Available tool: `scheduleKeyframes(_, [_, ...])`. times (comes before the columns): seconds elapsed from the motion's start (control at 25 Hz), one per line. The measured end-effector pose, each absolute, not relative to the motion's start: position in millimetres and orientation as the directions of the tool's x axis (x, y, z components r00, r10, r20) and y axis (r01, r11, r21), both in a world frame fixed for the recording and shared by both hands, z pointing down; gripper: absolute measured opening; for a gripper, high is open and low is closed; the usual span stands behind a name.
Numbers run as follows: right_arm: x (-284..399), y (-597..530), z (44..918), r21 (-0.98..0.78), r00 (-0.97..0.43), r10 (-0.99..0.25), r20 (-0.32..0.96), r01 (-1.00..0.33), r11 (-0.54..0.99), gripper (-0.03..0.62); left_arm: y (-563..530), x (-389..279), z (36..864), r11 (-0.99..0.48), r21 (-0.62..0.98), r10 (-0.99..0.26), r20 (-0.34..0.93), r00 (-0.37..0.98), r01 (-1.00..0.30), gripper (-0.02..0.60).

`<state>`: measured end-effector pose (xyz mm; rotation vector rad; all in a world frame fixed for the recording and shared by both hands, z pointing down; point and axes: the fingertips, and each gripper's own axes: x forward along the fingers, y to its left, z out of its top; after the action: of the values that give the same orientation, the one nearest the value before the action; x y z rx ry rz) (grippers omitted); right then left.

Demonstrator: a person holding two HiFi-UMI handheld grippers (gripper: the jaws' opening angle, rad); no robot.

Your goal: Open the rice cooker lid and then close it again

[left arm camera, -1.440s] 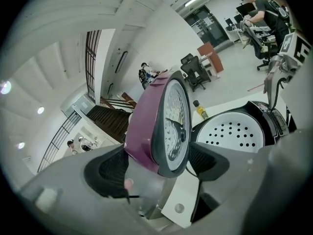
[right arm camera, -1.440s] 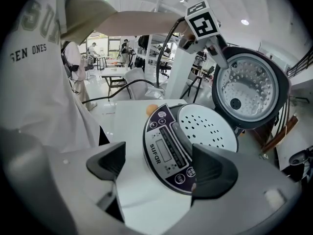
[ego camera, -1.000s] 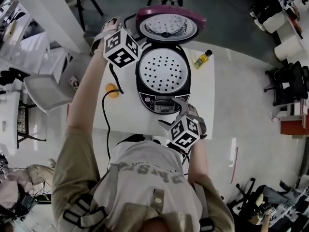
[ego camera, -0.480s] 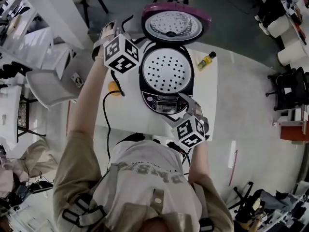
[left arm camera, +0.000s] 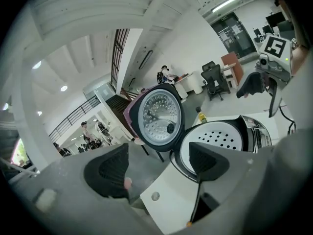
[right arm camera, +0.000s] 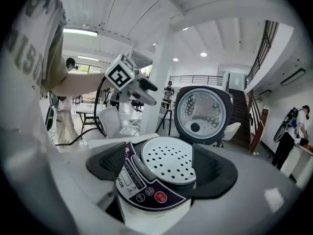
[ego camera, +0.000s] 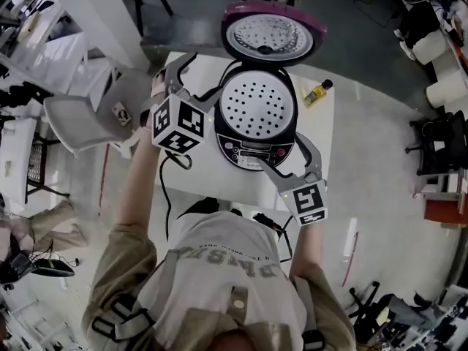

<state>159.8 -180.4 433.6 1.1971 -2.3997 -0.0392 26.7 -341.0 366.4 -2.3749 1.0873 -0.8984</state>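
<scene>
In the head view, the rice cooker (ego camera: 257,139) is sitting at the upper middle of the frame on a white surface (ego camera: 199,178). Its purple-rimmed lid (ego camera: 272,39) is standing fully open at the top edge of the body, with the inner face showing. A white perforated plate (ego camera: 257,107) is covering the pot mouth, and the control panel (ego camera: 251,152) is facing the lower edge. A small yellow bottle (ego camera: 317,92) is lying on the surface just right of the cooker. A black cable (ego camera: 162,196) is trailing off the surface at lower left. The left claw (ego camera: 196,75) is hanging at the cooker's upper left with its jaws apart. The right claw (ego camera: 285,158) is hanging at the cooker's lower right front, also spread

In the left gripper view, the two pads are standing wide apart and gripping nothing. The surface's corner is showing between them, with the upright lid and the perforated plate beyond, toward the centre and right. The right claw is showing at the upper right

In the right gripper view, the jaws are spread wide and clamping nothing. The cooker's control panel and plate are filling the lower middle between the pads. The open lid is rising behind, right of centre, and the left claw is showing at the upper left
</scene>
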Motion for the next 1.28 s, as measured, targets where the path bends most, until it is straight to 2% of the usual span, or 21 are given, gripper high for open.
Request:
scheduleKeyframes(0.24, [200,-179,418,0.165,-0.522,-0.794,0.312,-0.793,0.586,0.411,-321,7,375,-0.603,-0.546,-0.797,0.393,0.458,-0.581,0.402])
scheduleKeyframes(0.52, [250,-202,387,0.289,-0.521,-0.792,0.316,-0.742,0.604,0.411,-324,0,351,-0.547,-0.593,-0.837,0.366,0.407,-0.592,0.402])
scheduleKeyframes(0.8, [265,-247,320,0.288,-0.602,-0.767,0.221,-0.711,0.641,0.410,-343,16,318,-0.552,-0.620,-0.833,0.374,0.408,-0.557,0.402])
scheduleKeyframes(0.92, [257,-268,306,0.345,-0.606,-0.754,0.253,-0.672,0.655,0.410,-350,28,313,-0.565,-0.642,-0.823,0.391,0.412,-0.518,0.402])
scheduleKeyframes(1.12, [238,-299,304,0.464,-0.565,-0.723,0.397,-0.556,0.690,0.410,-368,53,310,-0.594,-0.689,-0.794,0.418,0.442,-0.415,0.402])
scheduleKeyframes(1.28, [219,-321,299,0.547,-0.524,-0.716,0.462,-0.467,0.694,0.410,-387,67,303,-0.610,-0.713,-0.770,0.428,0.473,-0.346,0.402])
